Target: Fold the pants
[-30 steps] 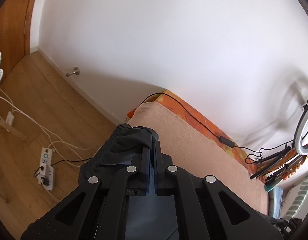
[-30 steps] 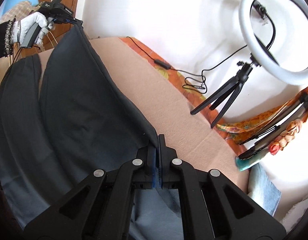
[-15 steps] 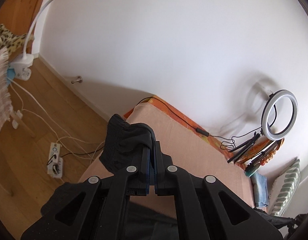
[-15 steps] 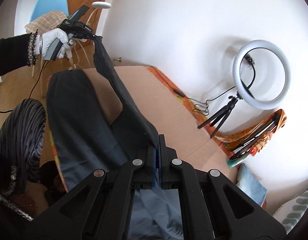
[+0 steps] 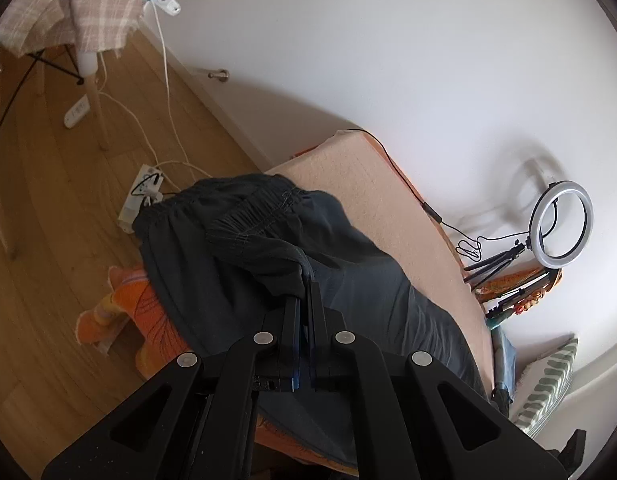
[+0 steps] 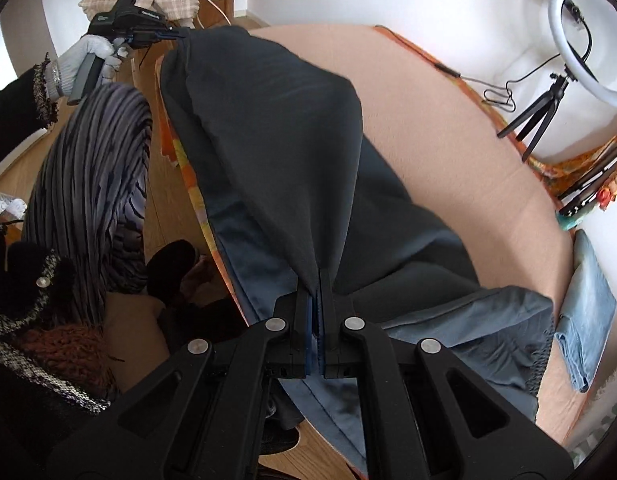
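Note:
Dark grey pants (image 5: 268, 248) lie partly over the near edge of a peach-covered bed (image 5: 372, 184). My left gripper (image 5: 304, 280) is shut on the elastic waistband and holds it above the bed's left end. My right gripper (image 6: 319, 276) is shut on the pants (image 6: 276, 128) near the leg end, lifting a fold. In the right wrist view the left gripper (image 6: 176, 34) shows at the top left, held by a gloved hand, pinching the waistband corner. The fabric hangs stretched between both grippers.
A ring light (image 5: 560, 224) on a small tripod stands at the bed's far side, with a cable along the wall. Folded light-blue jeans (image 6: 588, 304) lie at the bed's right end. A power strip (image 5: 142, 192) and a chair with a plaid cloth (image 5: 80, 4) are on the wooden floor.
Both grippers have swung the pants back toward the near edge of the bed and lower. The fabric that was lifted high and taut now drapes over the near side.

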The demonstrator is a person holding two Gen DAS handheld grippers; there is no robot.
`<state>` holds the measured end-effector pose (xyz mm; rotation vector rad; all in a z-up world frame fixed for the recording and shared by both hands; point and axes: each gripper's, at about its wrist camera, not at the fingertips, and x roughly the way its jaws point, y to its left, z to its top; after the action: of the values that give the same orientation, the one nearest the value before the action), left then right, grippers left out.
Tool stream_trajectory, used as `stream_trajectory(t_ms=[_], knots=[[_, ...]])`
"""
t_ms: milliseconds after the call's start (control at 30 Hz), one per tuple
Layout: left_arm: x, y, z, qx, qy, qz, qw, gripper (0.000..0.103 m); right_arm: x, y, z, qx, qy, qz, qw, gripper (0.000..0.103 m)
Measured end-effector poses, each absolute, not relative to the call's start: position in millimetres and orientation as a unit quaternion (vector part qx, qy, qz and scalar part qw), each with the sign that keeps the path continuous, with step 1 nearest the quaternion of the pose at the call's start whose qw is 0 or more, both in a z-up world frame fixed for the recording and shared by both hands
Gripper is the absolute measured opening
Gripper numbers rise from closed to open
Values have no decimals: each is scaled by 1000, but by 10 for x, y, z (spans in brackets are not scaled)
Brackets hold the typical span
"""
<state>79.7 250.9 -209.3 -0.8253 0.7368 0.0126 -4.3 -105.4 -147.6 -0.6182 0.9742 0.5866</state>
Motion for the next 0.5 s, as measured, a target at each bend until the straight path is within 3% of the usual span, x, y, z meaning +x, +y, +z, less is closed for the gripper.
stream_trajectory(t_ms=[167, 267, 300, 367, 500], knots=[[765, 2553, -2185, -409, 342, 0, 846, 2, -34, -1044, -1778, -292, 493, 272, 773, 1], [791, 2603, -2140, -410, 334, 8, 849, 21, 0, -989, -1799, -289, 506, 280, 763, 3], [824, 2615, -2153, -412, 341, 18, 845, 36, 26, -982, -1795, -284, 510, 282, 761, 3], [878, 2639, -2179, -414, 352, 35, 839, 39, 55, -942, -1751, -275, 509, 286, 764, 4], [909, 2671, -2231, -408, 359, 36, 839, 37, 155, -873, -1547, -245, 509, 309, 765, 26]])
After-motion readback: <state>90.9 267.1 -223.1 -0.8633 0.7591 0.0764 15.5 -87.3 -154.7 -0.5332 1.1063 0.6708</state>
